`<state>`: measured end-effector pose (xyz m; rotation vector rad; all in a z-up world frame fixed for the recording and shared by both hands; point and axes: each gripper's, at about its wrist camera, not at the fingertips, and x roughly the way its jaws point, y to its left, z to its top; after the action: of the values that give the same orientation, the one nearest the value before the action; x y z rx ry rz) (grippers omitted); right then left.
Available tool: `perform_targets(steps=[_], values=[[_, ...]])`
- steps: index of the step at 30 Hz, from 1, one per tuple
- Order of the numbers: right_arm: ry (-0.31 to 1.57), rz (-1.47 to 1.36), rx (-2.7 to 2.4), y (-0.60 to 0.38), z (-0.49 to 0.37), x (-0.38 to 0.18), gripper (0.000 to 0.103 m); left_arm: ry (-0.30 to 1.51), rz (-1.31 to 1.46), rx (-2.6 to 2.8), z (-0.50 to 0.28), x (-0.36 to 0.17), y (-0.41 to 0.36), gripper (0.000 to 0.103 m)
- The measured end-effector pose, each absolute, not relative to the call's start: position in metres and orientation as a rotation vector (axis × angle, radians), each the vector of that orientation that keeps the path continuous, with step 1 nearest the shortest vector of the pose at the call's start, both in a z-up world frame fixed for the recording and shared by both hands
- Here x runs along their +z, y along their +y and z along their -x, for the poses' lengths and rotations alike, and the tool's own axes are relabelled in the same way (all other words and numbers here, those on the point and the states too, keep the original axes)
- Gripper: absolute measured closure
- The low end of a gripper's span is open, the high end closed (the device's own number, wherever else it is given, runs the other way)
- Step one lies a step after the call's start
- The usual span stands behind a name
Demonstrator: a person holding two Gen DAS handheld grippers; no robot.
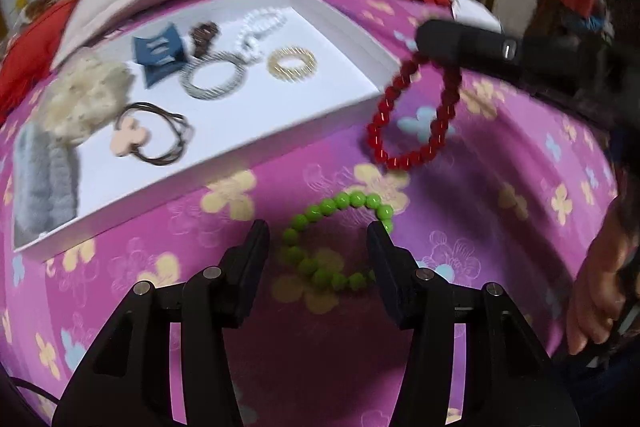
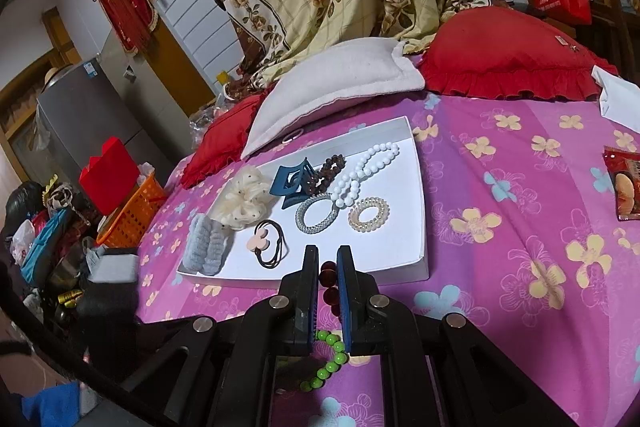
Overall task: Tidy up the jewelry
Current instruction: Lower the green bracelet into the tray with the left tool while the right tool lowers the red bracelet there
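Note:
A white tray lies on the purple flowered bedspread and also shows in the right wrist view. It holds a white bead necklace, a silver bangle, a gold coil tie, a blue claw clip, a cream scrunchie, a grey scrunchie and a flower hair tie. My right gripper is shut on a red bead bracelet, which hangs beside the tray's near corner. My left gripper is open over a green bead bracelet on the bedspread.
A white pillow and red cushions lie behind the tray. A snack packet and a white box sit at the right. An orange basket and clutter stand beside the bed at the left.

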<state>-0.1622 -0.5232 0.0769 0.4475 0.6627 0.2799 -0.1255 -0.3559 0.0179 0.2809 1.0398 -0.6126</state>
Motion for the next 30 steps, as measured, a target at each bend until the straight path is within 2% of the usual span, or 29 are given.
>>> perform_targets(steps=[2, 3, 4, 12, 23, 30], values=[[0.663, -0.451, 0.279, -0.524, 0.162, 0.077, 0.095, 1.001, -0.325, -0.615, 0.129, 0.017, -0.361, 0.059], [0.664, -0.453, 0.278, -0.525, 0.161, 0.076, 0.095, 0.995, -0.335, -0.637, 0.131, 0.018, -0.364, 0.079], [0.666, -0.452, 0.278, -0.525, 0.161, 0.076, 0.095, 1.011, -0.322, -0.645, 0.131, 0.019, -0.365, 0.095], [0.659, -0.456, 0.281, -0.527, 0.158, 0.076, 0.095, 1.045, -0.257, -0.646, 0.137, 0.025, -0.36, 0.095], [0.621, -0.488, 0.308, -0.53, 0.162, 0.085, 0.095, 0.952, -0.114, -0.616, 0.123, 0.092, -0.323, 0.095], [0.534, -0.522, 0.348, -0.534, 0.153, 0.128, 0.095, 0.929, -0.073, -0.577, 0.1, 0.115, -0.304, 0.095]])
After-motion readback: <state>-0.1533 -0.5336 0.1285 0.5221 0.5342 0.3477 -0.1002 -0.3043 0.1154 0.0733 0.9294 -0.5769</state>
